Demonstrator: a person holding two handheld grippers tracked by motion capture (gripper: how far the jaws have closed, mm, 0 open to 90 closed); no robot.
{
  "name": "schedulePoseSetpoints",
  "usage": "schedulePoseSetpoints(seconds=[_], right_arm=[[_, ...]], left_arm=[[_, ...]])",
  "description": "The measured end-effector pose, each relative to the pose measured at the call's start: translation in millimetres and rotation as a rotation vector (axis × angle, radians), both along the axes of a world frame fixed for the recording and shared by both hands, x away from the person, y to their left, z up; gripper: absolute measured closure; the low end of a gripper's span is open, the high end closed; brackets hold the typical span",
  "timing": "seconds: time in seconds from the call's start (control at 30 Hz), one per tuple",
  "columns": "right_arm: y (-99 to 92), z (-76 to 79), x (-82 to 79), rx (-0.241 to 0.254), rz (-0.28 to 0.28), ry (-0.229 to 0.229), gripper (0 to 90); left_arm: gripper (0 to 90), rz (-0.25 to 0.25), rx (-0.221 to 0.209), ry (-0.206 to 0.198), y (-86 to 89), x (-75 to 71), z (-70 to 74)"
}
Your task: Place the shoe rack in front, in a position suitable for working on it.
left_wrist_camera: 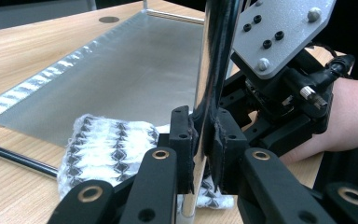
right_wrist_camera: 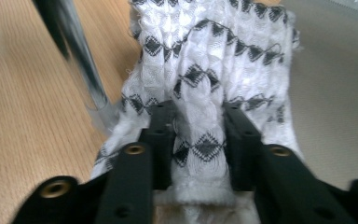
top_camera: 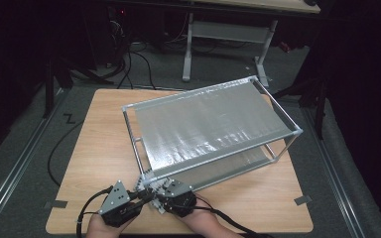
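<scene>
A metal-tube rack (top_camera: pixel 188 95) with silvery sheet shelves stands tilted across the wooden table (top_camera: pixel 99 148). At its near corner, my left gripper (left_wrist_camera: pixel 204 140) is shut on the rack's upright shiny post (left_wrist_camera: pixel 216 56). A white knitted cloth (left_wrist_camera: pixel 107 144) with black diamond rows lies at the foot of that post, partly on the lower sheet (left_wrist_camera: pixel 135 70). My right gripper (right_wrist_camera: pixel 199 135) is shut on a bunched ridge of the cloth (right_wrist_camera: pixel 214 56), with the post (right_wrist_camera: pixel 74 51) just to its left. From above, both grippers (top_camera: pixel 146 194) (top_camera: pixel 162 192) meet at that corner.
The rack covers most of the table's right half. Bare wood lies to the left and along the front edge. A white desk frame (top_camera: pixel 188 44) and black cables (top_camera: pixel 129 64) stand on the floor beyond the table. Tape marks (top_camera: pixel 55 204) sit by the front corners.
</scene>
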State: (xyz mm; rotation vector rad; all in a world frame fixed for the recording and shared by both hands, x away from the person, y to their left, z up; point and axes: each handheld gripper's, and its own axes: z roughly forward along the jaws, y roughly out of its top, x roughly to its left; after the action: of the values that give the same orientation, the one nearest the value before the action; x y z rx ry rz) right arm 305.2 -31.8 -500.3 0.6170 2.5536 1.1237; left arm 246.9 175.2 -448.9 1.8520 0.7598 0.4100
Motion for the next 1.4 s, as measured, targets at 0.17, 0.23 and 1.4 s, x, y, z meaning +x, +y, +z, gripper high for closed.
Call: schedulePoseSetpoints(seconds=[0.17, 0.23, 1.4], right_arm=[[-2.2, 4.2, -1.5, -0.011, 0.006, -0.040, 76.9], [-8.7, 10.9, -2.5, -0.005, -0.004, -0.069, 76.7], [-119.4, 63.4, -0.5, 0.154, -0.127, -0.116, 78.6]], left_arm=[[80.7, -0.002, 0.004, 0.001, 0.1, 0.2, 0.4], [80.7, 0.000, 0.005, 0.002, 0.0, 0.1, 0.6], [80.4, -0.038, 0.001, 0.015, -0.3, 3.4, 1.3]])
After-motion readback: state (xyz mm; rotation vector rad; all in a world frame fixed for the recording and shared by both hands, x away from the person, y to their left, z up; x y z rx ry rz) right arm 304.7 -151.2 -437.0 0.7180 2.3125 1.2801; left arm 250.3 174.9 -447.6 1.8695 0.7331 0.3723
